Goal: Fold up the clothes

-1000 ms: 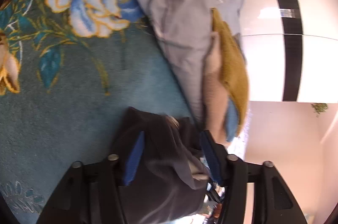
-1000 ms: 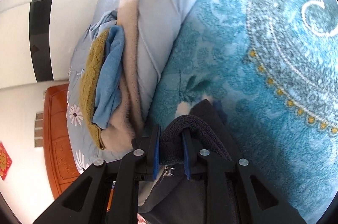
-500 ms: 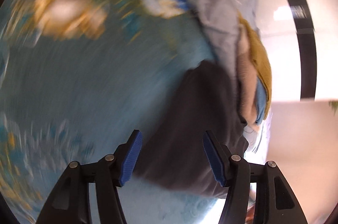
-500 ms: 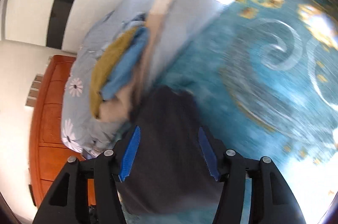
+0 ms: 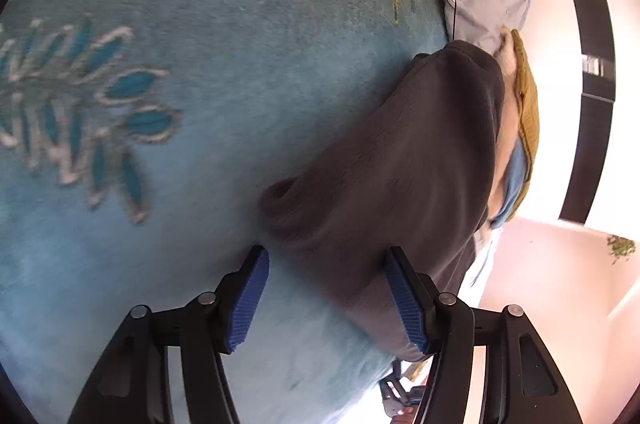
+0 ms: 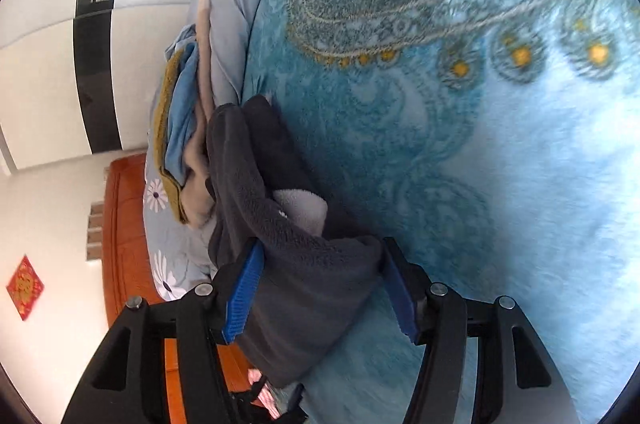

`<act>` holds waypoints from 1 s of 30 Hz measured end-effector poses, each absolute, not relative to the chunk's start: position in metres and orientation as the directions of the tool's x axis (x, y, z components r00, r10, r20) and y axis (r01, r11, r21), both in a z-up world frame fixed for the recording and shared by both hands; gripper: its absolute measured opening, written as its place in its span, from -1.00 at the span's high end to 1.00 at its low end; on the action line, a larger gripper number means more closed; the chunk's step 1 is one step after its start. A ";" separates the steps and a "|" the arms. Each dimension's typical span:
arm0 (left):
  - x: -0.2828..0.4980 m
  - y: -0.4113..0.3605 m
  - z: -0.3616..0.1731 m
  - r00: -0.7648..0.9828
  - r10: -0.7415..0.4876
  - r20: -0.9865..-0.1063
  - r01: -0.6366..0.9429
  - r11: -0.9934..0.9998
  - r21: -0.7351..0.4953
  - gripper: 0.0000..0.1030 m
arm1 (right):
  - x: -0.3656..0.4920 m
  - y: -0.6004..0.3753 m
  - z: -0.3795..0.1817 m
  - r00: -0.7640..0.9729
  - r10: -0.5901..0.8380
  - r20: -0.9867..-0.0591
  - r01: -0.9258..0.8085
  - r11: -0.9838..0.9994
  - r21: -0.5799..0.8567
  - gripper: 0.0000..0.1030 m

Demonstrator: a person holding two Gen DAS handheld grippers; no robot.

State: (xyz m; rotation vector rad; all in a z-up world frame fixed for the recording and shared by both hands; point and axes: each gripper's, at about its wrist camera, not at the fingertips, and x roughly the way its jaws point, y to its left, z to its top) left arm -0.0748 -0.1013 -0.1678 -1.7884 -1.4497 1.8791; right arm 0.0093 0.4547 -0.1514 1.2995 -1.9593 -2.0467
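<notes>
Dark fleece garment (image 5: pixel 404 160): folded, on teal blanket (image 5: pixel 208 72), long axis running away from grippers, far end against clothes stack (image 6: pixel 180 128); open blanket alongside. Left gripper (image 5: pixel 326 298) wide, empty; right gripper (image 6: pixel 320 294) jaws opening, fleece between, unpressed

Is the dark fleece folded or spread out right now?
Folded: the dark fleece lies in a compact doubled bundle on the blanket, pale lining showing at one fold, beside the stacked clothes.

Both wrist cameras look down along open jaws, close over the dark garment (image 5: pixel 400 160) (image 6: pixel 280 256) on the blanket (image 5: pixel 200 24) (image 6: pixel 480 144).
</notes>
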 end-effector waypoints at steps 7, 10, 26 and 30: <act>-0.090 -0.096 -0.167 -0.293 0.679 -0.673 0.439 -0.530 -0.726 -0.24 | -0.005 0.449 -0.153 -0.717 -0.492 -0.494 -0.470 -0.182 0.864 -0.25; -0.092 -0.095 -0.169 -0.292 0.672 -0.680 0.437 -0.539 -0.720 -0.23 | -0.014 0.449 -0.153 -0.718 -0.482 -0.501 -0.472 -0.192 0.861 -0.25; -0.066 -0.109 -0.134 -0.372 0.653 -0.660 0.506 -0.453 -0.733 0.60 | -0.016 0.442 -0.125 -0.692 -0.530 -0.490 -0.480 -0.169 0.861 0.51; -0.051 -0.110 -0.116 -0.380 0.634 -0.673 0.480 -0.487 -0.730 0.61 | -0.011 0.438 -0.109 -0.682 -0.561 -0.469 -0.445 -0.191 0.875 0.57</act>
